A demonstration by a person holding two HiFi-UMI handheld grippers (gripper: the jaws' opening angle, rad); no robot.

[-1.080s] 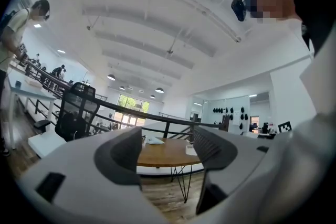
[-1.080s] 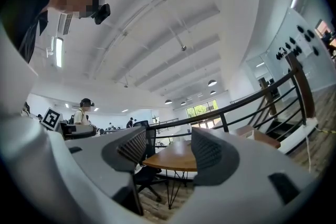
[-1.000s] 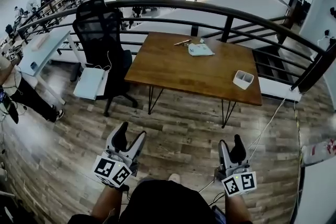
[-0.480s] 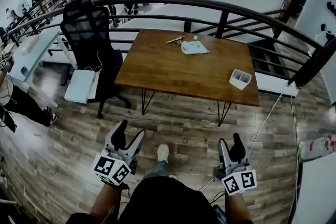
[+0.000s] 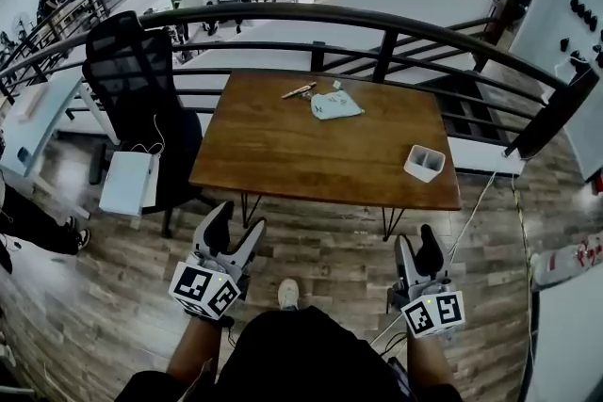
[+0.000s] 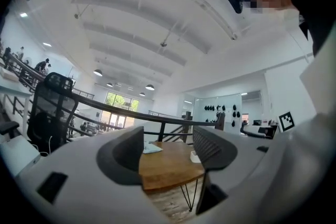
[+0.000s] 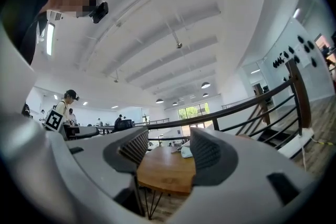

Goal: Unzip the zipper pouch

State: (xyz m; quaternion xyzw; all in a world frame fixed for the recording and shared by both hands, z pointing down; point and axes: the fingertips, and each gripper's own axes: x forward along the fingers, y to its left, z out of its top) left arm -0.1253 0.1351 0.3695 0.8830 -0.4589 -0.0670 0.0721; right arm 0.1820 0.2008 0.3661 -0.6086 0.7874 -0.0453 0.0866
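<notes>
A pale blue-white zipper pouch [image 5: 334, 105] lies at the far side of the wooden table [image 5: 311, 155]; it also shows small between the jaws as the pouch [image 6: 152, 148] and the pouch [image 7: 185, 151]. My left gripper [image 5: 233, 238] hangs open over the floor, short of the table's near edge, with nothing between its fingers. My right gripper [image 5: 417, 254] is also held low before the table's right corner; its jaws are closing, still wide apart, and hold nothing.
A white two-cell box [image 5: 424, 163] sits at the table's right. A pen [image 5: 299, 90] lies next to the pouch. A black office chair [image 5: 137, 99] stands left of the table. A black railing [image 5: 377, 24] runs behind. People stand far left.
The person has walked toward the table, which now sits nearer and lower in the head view. Both grippers stay low in front, jaws apart.
</notes>
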